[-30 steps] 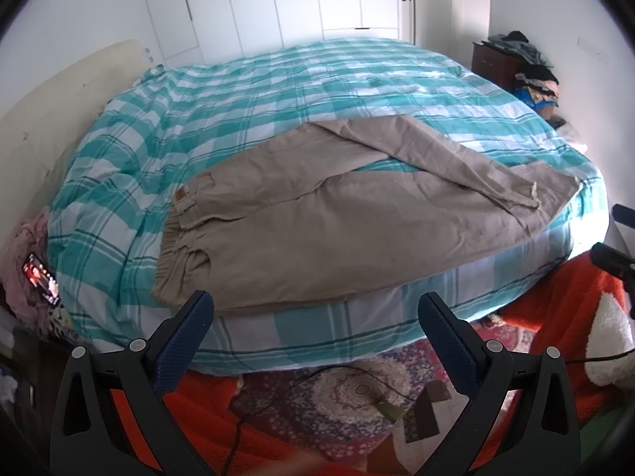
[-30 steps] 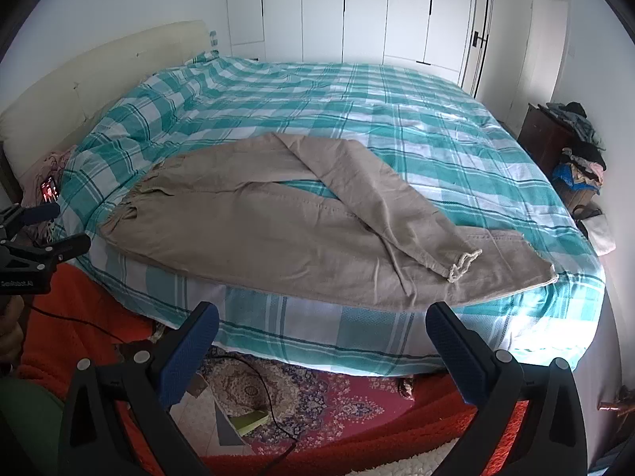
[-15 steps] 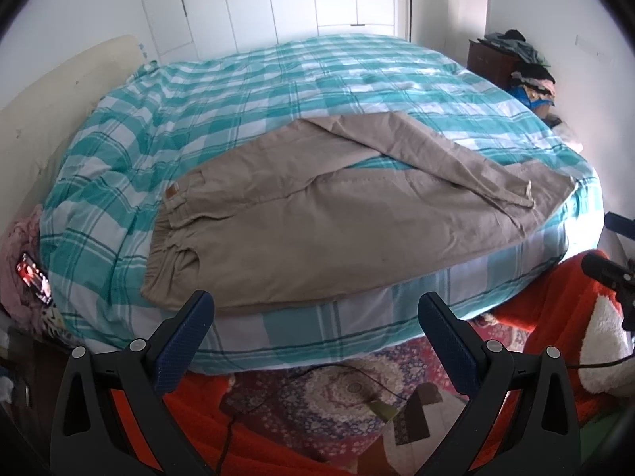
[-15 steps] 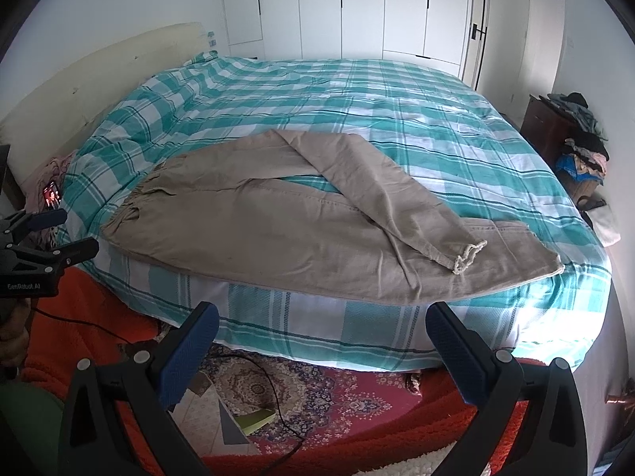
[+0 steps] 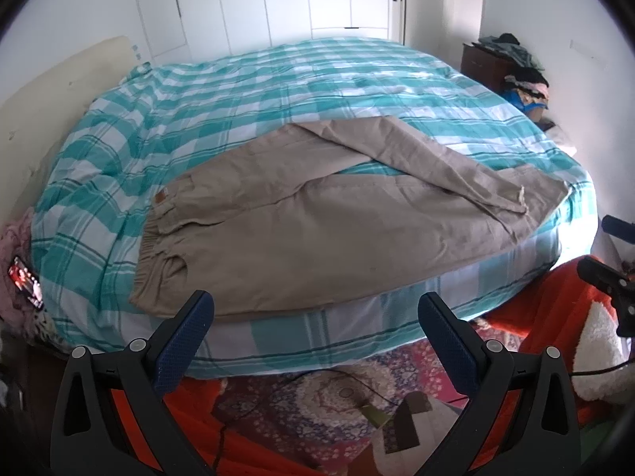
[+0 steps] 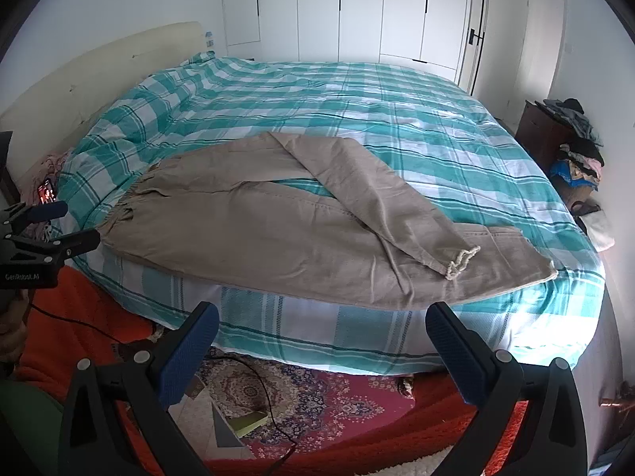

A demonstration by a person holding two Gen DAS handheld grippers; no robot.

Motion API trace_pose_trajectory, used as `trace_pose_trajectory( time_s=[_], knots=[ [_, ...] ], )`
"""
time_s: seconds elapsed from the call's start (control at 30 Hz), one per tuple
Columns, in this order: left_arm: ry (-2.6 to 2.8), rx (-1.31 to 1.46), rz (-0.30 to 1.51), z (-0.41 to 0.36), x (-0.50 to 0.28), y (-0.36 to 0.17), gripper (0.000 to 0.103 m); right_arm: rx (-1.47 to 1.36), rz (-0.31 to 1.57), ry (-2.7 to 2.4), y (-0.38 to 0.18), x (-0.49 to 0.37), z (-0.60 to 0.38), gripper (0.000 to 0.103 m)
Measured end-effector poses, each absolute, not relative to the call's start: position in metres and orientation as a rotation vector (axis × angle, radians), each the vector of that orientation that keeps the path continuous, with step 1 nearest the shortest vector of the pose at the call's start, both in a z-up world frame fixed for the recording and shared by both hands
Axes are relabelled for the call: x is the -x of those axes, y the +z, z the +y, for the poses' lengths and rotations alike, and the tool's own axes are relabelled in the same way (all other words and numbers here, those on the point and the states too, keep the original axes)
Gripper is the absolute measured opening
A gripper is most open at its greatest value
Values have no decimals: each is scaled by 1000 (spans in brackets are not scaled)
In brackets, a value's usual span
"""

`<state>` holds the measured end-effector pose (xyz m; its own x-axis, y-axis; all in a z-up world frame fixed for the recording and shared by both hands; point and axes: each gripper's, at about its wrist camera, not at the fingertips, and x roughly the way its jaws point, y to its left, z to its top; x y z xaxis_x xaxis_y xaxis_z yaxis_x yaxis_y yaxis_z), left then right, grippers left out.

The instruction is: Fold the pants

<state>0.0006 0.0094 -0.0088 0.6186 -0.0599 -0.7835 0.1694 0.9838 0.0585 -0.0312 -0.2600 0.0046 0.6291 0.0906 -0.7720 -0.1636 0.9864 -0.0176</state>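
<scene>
I have both tools spread wide and empty: the left tool off the bed's near edge below the waistband, the right tool off the same edge toward the cuffs. The pants lie flat along that edge, waistband toward the headboard. They are beige, thin, creased, with one leg crossed diagonally over the other and a frayed cuff. I judge them light, limp and easy to drag, so I would pinch waistband and cuff hems.
</scene>
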Motion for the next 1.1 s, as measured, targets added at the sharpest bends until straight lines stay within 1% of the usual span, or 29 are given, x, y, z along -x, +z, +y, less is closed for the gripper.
trace_pose_trajectory(
  time_s=[0.17,0.43,0.7,0.83,0.9,1.03,1.1],
  knots=[
    [-154,-147,856,9,0,-5,103,66,875,121,7,31,-268,103],
    [-203,-191,728,0,-19,22,103,80,877,132,7,26,-267,103],
    [-229,-224,784,-11,-5,-3,103,72,874,88,9,24,-276,103],
    [-332,-229,786,-10,-9,-5,103,78,870,83,10,20,-284,103],
    [-399,-211,816,-13,-13,-4,103,84,863,91,11,20,-283,103],
    [-374,-97,827,-14,-19,1,102,102,847,113,10,19,-271,103],
    [-343,-110,818,-17,-18,1,102,87,855,131,8,18,-267,103]
  ],
)
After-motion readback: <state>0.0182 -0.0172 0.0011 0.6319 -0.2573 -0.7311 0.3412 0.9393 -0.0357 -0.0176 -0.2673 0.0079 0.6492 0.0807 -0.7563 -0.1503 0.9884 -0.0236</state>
